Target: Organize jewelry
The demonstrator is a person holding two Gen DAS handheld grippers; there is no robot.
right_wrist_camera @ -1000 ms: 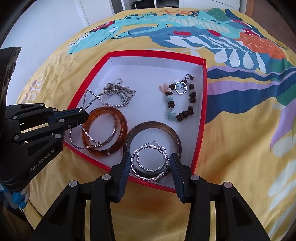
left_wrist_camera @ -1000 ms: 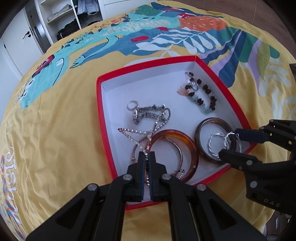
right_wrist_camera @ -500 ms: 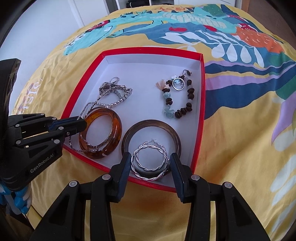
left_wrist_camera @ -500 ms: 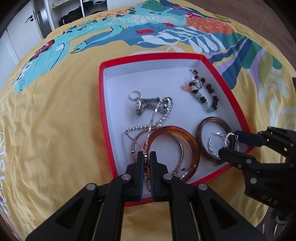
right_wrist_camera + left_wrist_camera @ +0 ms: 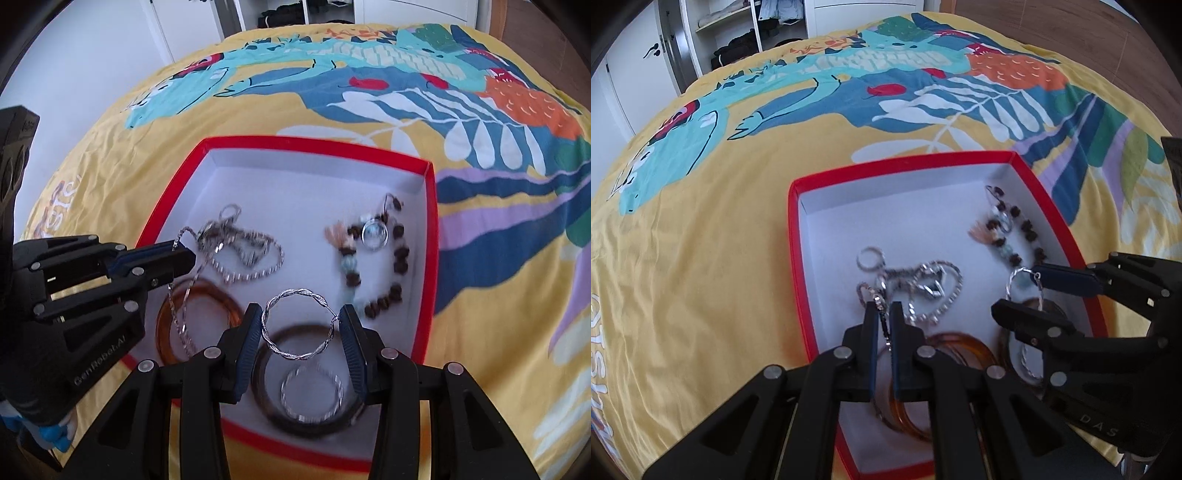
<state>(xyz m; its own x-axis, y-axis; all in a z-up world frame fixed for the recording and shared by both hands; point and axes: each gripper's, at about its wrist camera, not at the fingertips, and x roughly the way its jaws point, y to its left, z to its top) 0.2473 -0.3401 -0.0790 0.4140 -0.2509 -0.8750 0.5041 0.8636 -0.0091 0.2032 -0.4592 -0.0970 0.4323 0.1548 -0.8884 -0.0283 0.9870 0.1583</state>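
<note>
A red box (image 5: 796,258) (image 5: 430,258) with a white inside lies on the yellow bedspread. My left gripper (image 5: 882,308) (image 5: 186,254) is shut on a thin silver chain (image 5: 884,326) (image 5: 177,314), which hangs down over an amber bangle (image 5: 973,347) (image 5: 162,332). My right gripper (image 5: 301,319) (image 5: 1021,295) is shut on a twisted silver hoop (image 5: 299,293) (image 5: 1010,284), held above a dark brown bangle (image 5: 260,384). A second hoop (image 5: 283,391) lies inside that bangle.
Also in the box are a tangle of silver chains (image 5: 923,284) (image 5: 240,251) and a brown beaded bracelet (image 5: 1015,236) (image 5: 397,273) with a round pendant. The printed bedspread (image 5: 701,258) spreads all around; a wardrobe (image 5: 746,33) stands beyond.
Both grippers have risen and moved farther over the box. The twisted hoop has come up off the dark bangle, and the thin chain has been lifted from the amber bangle.
</note>
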